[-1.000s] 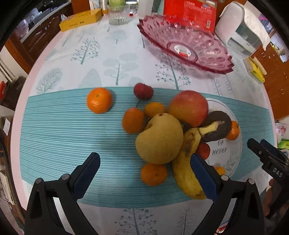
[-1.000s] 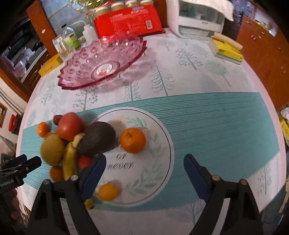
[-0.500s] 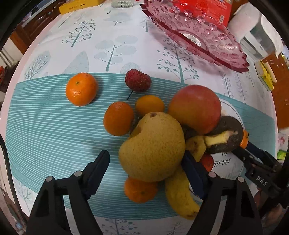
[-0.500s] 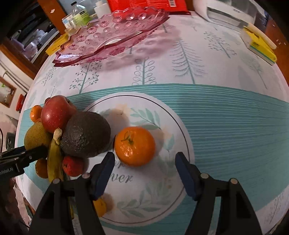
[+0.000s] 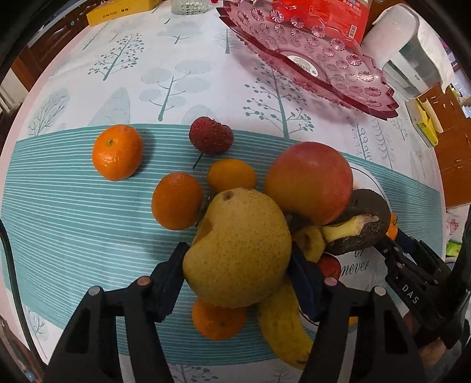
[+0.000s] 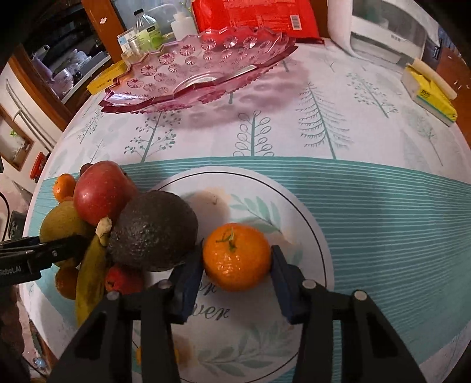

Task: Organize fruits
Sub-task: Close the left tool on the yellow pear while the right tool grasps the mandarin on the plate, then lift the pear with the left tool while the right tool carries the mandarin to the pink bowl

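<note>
A pile of fruit lies on the teal-striped tablecloth. My left gripper [image 5: 238, 274] points steeply down, its jaws closing, and both blue pads touch the sides of the yellow-brown pear [image 5: 238, 247]. Around the pear are a red apple [image 5: 309, 182], a dark avocado [image 5: 365, 224], a banana [image 5: 282, 330], a red berry [image 5: 210, 135] and several mandarins [image 5: 117, 151]. My right gripper [image 6: 237, 265] is closing too, its pads against both sides of a mandarin [image 6: 237, 256] on the printed white circle [image 6: 297, 206]. The avocado [image 6: 153, 229] sits just left of it.
A pink glass dish [image 5: 309, 56] [image 6: 200, 64] stands at the back of the table. Behind it are a red package [image 6: 253, 14], a white appliance [image 6: 382, 26], bottles [image 6: 145, 29] and a yellow box [image 5: 123, 11]. A yellow pack [image 6: 429, 94] lies far right.
Both grippers came down toward the table and their jaws narrowed. The left pads now meet the pear, and the right pads meet the mandarin.
</note>
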A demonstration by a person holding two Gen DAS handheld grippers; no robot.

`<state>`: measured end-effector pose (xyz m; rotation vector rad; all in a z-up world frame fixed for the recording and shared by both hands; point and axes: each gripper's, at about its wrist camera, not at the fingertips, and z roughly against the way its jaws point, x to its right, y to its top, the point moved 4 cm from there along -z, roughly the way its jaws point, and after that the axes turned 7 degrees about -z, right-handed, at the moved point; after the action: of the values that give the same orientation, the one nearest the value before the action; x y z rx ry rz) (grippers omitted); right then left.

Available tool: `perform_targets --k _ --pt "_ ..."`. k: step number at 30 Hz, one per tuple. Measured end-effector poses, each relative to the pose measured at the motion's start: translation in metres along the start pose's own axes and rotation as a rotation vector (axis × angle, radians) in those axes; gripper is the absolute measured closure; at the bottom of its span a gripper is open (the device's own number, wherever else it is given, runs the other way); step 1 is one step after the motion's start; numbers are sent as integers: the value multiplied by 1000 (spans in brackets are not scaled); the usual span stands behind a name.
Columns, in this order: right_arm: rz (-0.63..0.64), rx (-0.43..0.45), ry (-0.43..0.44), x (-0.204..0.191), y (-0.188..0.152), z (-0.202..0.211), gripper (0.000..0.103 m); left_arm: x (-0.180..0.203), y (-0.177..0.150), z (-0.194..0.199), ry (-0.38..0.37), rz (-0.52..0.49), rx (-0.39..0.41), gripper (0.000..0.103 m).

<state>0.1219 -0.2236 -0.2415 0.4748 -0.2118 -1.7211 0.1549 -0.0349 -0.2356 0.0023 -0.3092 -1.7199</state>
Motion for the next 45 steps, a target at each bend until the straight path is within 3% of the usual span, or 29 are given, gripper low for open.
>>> perform_targets --k 12,24,35,45 --pt "2 51 -48 -7 -16 16 59 -5 -3 10 73 -18 -8 40" --pt "-35 141 -88 -8 -9 59 59 11 6 66 86 -122 88 40" --pt "-73 266 -12 -17 24 116 59 42 53 131 107 -208 234 40" --pt "-57 365 25 -32 71 158 59 74 96 159 124 -266 317 40"
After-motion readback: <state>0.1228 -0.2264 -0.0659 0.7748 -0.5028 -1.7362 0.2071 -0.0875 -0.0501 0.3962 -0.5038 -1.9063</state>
